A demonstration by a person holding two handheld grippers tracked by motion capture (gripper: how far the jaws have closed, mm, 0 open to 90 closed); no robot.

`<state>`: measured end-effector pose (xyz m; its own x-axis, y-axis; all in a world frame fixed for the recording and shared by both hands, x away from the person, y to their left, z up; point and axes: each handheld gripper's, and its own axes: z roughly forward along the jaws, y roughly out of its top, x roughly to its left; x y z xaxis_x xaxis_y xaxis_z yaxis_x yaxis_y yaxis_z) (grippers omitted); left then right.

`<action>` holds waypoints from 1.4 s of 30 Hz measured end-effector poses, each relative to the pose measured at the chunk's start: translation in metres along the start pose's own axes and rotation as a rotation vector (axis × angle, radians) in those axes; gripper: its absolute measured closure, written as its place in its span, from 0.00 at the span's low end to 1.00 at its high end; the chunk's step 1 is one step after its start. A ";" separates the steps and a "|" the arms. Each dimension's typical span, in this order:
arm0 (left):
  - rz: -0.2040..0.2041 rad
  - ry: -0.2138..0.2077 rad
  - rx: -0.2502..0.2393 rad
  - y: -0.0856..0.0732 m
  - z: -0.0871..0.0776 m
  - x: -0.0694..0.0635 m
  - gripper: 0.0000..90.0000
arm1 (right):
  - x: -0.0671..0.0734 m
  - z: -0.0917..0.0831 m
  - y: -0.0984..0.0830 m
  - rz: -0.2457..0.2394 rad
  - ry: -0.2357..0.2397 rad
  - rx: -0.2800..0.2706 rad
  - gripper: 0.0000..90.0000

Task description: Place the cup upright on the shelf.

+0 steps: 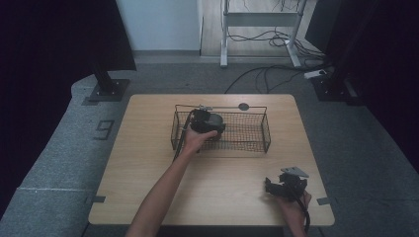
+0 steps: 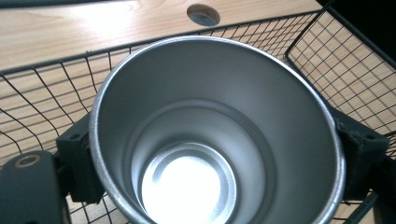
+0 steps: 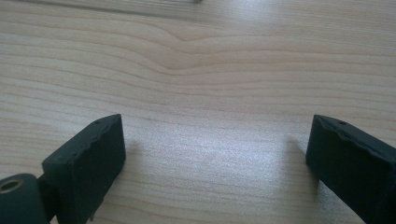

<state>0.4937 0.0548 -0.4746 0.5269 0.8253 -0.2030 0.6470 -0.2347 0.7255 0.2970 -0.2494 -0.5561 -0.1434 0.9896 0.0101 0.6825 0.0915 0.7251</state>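
My left tool [image 2: 205, 154] clenched a steel cup [image 2: 215, 140] inside the wire basket [image 1: 221, 130]; my right tool [image 3: 215, 163] rested released on the worktop [image 3: 210, 70].

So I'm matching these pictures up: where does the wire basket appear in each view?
High view: wire basket at the table's far middle, left gripper inside it.
Left gripper view: its mesh surrounds the held metal cup.
Right gripper view: bare table wood between open fingers.
Shared landmark: the table's round hole.
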 end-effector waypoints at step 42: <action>-0.002 0.089 0.067 -0.004 0.013 -0.008 0.06 | 0.000 0.000 0.000 -0.001 0.003 -0.001 0.06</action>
<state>0.4937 0.0427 -0.4844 0.4767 0.8674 -0.1426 0.6849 -0.2648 0.6788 0.2966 -0.2494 -0.5560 -0.1460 0.9892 0.0113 0.6819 0.0924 0.7256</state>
